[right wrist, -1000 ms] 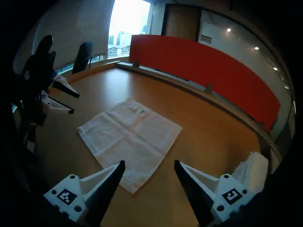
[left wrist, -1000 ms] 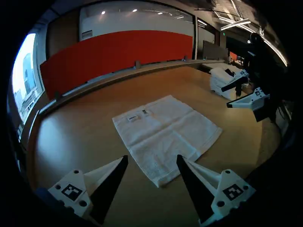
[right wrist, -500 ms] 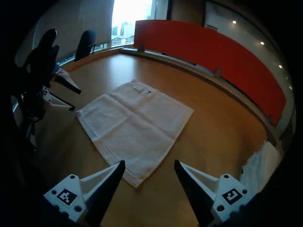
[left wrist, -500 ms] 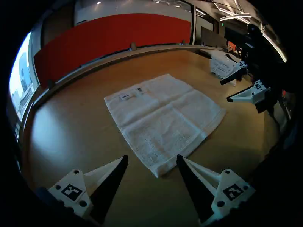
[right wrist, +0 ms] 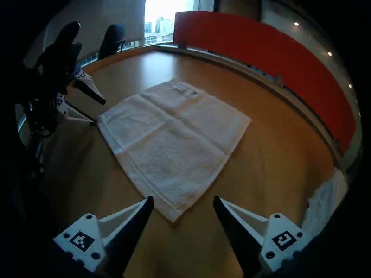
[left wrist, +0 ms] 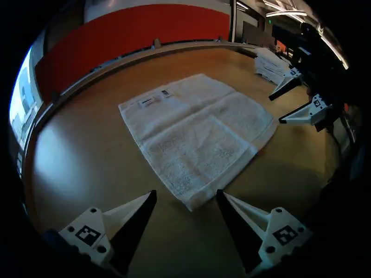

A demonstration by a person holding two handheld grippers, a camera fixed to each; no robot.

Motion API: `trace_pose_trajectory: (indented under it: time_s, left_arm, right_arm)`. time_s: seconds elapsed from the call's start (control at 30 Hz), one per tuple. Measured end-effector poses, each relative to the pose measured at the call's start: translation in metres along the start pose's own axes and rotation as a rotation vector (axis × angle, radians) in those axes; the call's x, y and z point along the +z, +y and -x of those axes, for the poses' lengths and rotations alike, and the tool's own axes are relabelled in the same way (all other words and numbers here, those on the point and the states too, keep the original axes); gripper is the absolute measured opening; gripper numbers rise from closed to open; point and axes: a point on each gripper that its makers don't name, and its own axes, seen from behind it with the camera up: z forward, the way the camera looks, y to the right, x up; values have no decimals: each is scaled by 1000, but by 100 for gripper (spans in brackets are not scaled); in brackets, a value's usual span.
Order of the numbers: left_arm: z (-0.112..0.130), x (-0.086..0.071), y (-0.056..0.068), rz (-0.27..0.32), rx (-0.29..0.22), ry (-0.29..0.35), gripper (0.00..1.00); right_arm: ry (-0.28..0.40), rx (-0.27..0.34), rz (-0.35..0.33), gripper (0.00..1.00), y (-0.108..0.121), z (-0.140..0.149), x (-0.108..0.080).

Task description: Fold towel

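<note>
A white towel (left wrist: 195, 132) lies spread flat on the wooden table (left wrist: 83, 153), creased into quarters, with small labels near its far edge. My left gripper (left wrist: 186, 199) is open, and its fingertips flank the towel's nearest corner just above the table. In the right gripper view the same towel (right wrist: 174, 139) lies flat, and my right gripper (right wrist: 182, 204) is open with the towel's near corner between its fingertips. The right gripper (left wrist: 297, 99) also appears at the right of the left gripper view. At the left of the right gripper view I see the left gripper (right wrist: 81, 99).
A stack of folded white towels (left wrist: 271, 65) sits at the table's far right, seen also as towels (right wrist: 324, 201) at the right edge. A red divider panel (left wrist: 130, 32) runs along the table's far edge. Dark chairs (right wrist: 111, 39) stand by a bright window.
Both grippers have moved forward and down toward the towel. Each now has a near corner of the towel between its open fingertips. The towel has not moved.
</note>
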Motion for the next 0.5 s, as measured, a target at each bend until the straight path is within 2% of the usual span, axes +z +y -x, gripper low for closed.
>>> trace_pose_trajectory:
  time_s: [0.33,0.43,0.5]
  left_arm:
    - [6,9,5,20,3,-36,95]
    - [7,10,6,22,10,-40,94]
    - [7,10,6,23,15,-42,93]
  right_arm:
    - [-33,15,-28,96,-2,12,6]
    - [-39,16,-39,90,-3,15,6]
    - [-43,15,-46,83,-4,17,7]
